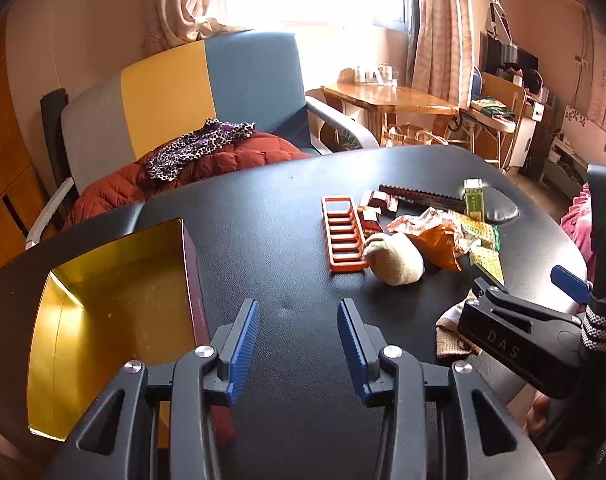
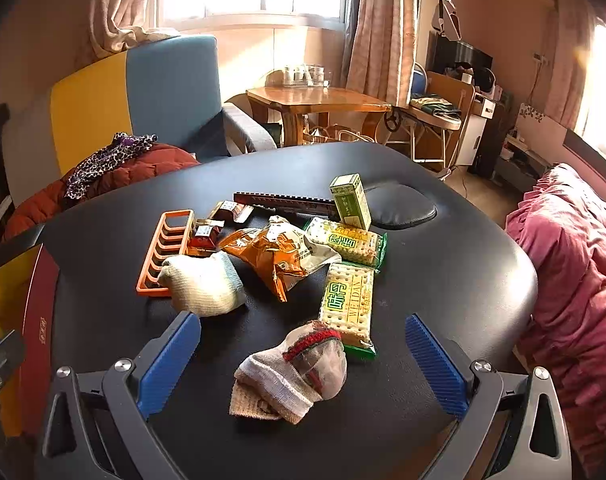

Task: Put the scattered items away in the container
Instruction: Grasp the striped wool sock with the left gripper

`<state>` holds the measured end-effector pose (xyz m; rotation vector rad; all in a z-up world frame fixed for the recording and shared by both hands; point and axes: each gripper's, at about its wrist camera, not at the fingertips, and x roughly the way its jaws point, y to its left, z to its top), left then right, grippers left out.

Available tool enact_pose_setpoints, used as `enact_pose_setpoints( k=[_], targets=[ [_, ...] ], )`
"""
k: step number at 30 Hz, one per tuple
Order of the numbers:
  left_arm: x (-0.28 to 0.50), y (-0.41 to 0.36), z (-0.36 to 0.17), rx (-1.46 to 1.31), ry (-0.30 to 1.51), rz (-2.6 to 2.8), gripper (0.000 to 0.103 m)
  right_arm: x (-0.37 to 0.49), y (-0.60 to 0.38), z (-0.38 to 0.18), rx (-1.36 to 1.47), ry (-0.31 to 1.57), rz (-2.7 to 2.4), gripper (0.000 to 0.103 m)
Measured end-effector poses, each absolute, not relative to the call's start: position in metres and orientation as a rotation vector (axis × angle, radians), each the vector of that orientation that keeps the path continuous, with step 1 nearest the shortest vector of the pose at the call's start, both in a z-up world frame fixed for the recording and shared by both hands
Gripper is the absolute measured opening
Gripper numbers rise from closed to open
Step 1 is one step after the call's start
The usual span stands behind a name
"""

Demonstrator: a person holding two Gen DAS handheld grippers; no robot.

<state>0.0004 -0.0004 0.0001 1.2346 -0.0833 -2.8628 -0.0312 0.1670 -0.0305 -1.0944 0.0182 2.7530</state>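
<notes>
A gold-lined box (image 1: 103, 304) with dark red sides stands open at the left of the black table (image 1: 271, 208). My left gripper (image 1: 299, 308) hovers just right of the box, open, with nothing between its blue pads. My right gripper (image 2: 301, 320) is open wide around a rolled grey sock with a red cuff (image 2: 295, 372), and its pads stay clear of the sock. Beyond lie a cream sock ball (image 2: 205, 284), an orange rack (image 2: 167, 248), an orange snack bag (image 2: 275, 256), two cracker packs (image 2: 347, 300), a green carton (image 2: 351, 200) and small red sachets (image 2: 205, 236).
A long dark box (image 2: 287, 202) lies at the back of the pile. An armchair (image 1: 223, 92) with a rust jacket (image 1: 207, 168) stands behind the table. A pink blanket (image 2: 575, 264) lies off the table's right edge. A wooden table (image 2: 315, 100) stands near the window.
</notes>
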Motion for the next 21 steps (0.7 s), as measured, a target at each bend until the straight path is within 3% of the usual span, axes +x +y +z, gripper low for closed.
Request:
enact_pose_setpoints(
  k=[8, 21],
  targets=[
    [0.014, 0.004, -0.016, 1.299, -0.111, -2.864, 0.041, -0.027, 0.167, -0.04, -1.117, 0.061, 2.82, 0.103],
    [0.031, -0.002, -0.079, 1.598, -0.102, -2.836, 0.043, 0.003, 0.24, -0.08, -1.379, 0.419, 3.021, 0.103]
  ],
)
